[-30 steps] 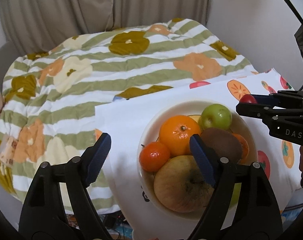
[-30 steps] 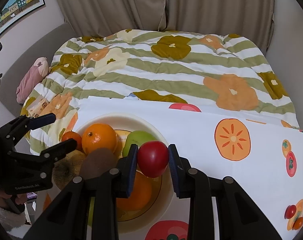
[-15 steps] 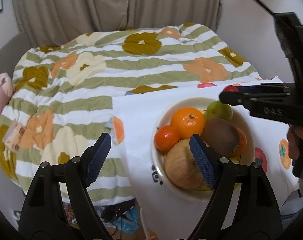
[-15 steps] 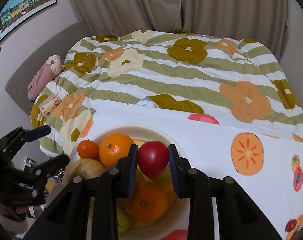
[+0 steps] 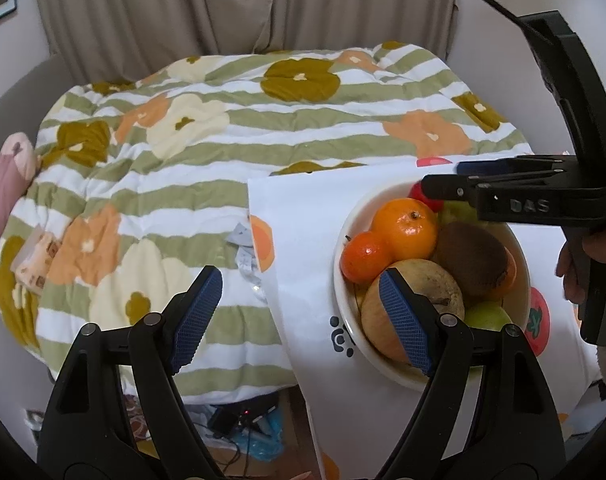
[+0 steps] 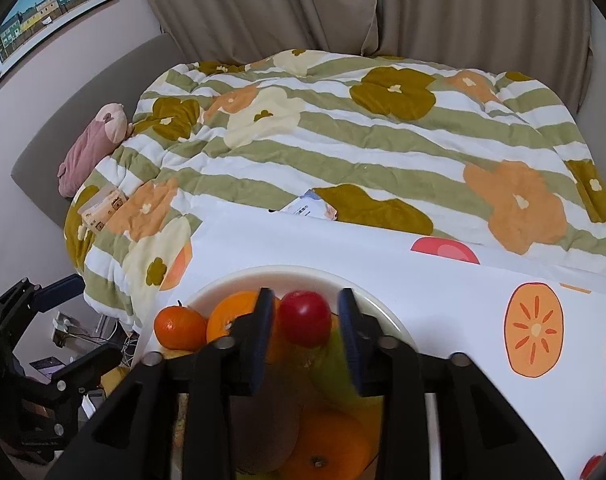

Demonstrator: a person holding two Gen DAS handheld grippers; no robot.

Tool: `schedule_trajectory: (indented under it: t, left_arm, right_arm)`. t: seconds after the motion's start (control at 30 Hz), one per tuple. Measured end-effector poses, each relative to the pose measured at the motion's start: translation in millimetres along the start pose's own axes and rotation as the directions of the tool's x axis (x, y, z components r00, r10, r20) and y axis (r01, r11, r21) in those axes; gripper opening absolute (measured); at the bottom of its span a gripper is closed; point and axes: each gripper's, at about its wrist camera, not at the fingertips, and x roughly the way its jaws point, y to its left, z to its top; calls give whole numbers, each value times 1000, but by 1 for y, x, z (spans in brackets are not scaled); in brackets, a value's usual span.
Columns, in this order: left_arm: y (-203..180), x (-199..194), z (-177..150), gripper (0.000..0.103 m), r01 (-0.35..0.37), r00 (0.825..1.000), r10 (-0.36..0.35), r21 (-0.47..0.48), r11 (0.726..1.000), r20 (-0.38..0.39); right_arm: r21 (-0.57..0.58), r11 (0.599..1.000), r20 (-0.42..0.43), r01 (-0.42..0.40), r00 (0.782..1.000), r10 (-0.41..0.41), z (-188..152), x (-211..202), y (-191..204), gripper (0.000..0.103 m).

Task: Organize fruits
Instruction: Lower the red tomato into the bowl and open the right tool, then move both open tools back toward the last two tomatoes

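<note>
A cream bowl (image 6: 287, 274) (image 5: 337, 276) on a white fruit-print cloth holds an orange (image 5: 405, 228), a mandarin (image 5: 363, 256), a brown kiwi (image 5: 471, 258), a yellowish apple (image 5: 439, 288) and a green apple (image 5: 487, 318). My right gripper (image 6: 305, 334) (image 5: 441, 176) hangs over the bowl's far side. Its jaws are opening, and a small red apple (image 6: 305, 318) (image 5: 419, 194) sits between the pads with a thin gap on each side, resting on the fruit pile. My left gripper (image 5: 301, 316) (image 6: 89, 320) stands wide open with nothing in it, over the bowl's left rim and the cloth.
The white cloth (image 5: 299, 220) lies over a green-striped flowered quilt (image 5: 223, 120) on a bed. A pink plush (image 6: 91, 144) and a tissue packet (image 6: 103, 206) lie at the quilt's left edge. Cables and clutter (image 5: 239, 420) cover the floor below. Curtains (image 6: 423, 4) hang behind.
The right gripper has carried the red apple over the bowl and its pads have parted from it. The left gripper drifted left, so the bowl sits further right in its view.
</note>
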Motion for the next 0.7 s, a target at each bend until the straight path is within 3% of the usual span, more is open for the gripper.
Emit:
schedule_trajectory:
  t: [0.03, 0.07, 0.23, 0.53, 0.57, 0.6, 0.7]
  left_arm:
    - [1, 0, -1, 86, -2, 1000, 2, -3, 1000, 0]
    - [1, -1, -1, 86, -3, 1000, 3, -6, 1000, 0]
    - [-1, -10, 0, 86, -24, 1000, 24, -18, 1000, 4]
    - [-17, -38, 9, 87, -78, 996, 79, -34, 996, 39]
    - [-19, -41, 9, 94, -82, 996, 83, -38, 996, 42]
    - [-22, -45, 10, 102, -86, 995, 88, -42, 995, 48]
    - [-36, -62, 11, 103, -90, 991, 94, -44, 995, 91]
  right_arm:
    - [4, 1000, 4, -9, 1000, 9, 0, -1, 0, 69]
    - [10, 1000, 7, -20, 1000, 19, 0, -1, 0, 77]
    - [8, 1000, 28, -16, 999, 16, -2, -12, -1, 85]
    - [14, 1000, 75, -24, 997, 23, -10, -52, -8, 89]
    - [14, 1000, 78, -27, 997, 26, -13, -57, -9, 102]
    - [11, 1000, 85, -27, 996, 26, -16, -65, -11, 103]
    - [-2, 1000, 96, -17, 995, 17, -24, -83, -15, 103]
